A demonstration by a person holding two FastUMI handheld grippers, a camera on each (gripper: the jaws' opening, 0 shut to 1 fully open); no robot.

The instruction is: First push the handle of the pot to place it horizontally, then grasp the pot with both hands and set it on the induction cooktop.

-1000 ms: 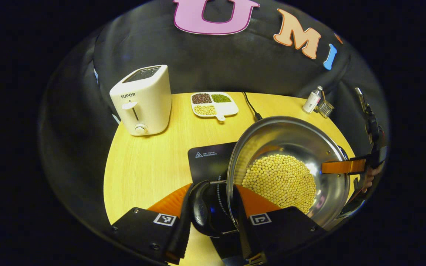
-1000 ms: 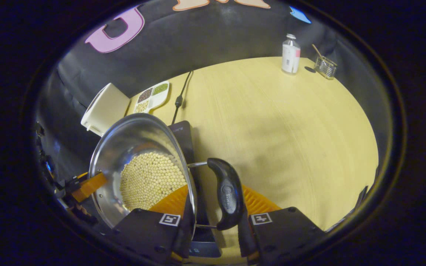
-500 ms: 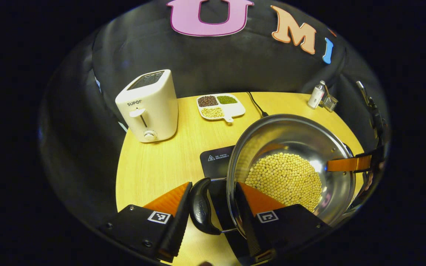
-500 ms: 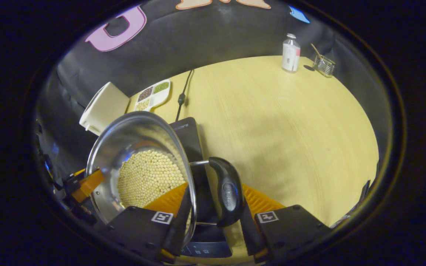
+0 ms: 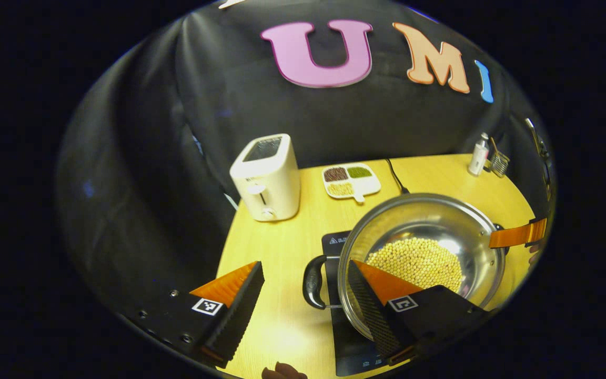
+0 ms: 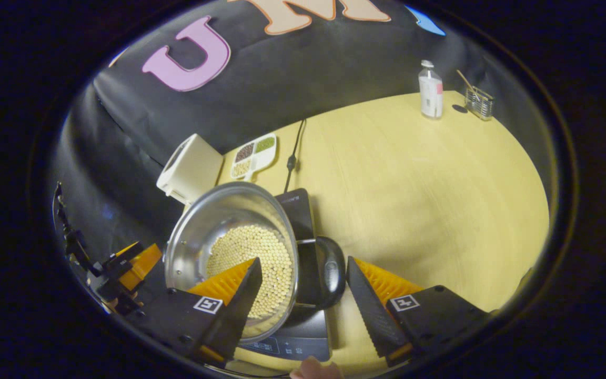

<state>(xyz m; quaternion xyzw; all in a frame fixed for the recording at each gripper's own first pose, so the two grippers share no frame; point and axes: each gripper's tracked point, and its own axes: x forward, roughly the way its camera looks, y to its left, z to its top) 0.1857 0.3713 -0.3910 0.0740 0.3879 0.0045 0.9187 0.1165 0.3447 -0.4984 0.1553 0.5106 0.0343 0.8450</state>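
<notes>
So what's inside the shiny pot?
The pot holds a heap of small pale beans. They cover the middle of its floor, so that part is hidden.

Toaster (image 5: 266, 177) stood at table's (image 6: 413, 179) back-left edge, w/ divided bean tray (image 5: 351, 180) just beside it. Small bottle (image 6: 431, 96) & wire holder (image 6: 479, 102) sat near each other at far right.

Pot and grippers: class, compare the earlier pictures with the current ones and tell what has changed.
Both grippers let go: the left gripper and the right gripper opened wide and drew back up from the pot's handles. The pot went down to rest on the induction cooktop. The beans stayed inside; toaster, divided dish and bottle did not move.
</notes>
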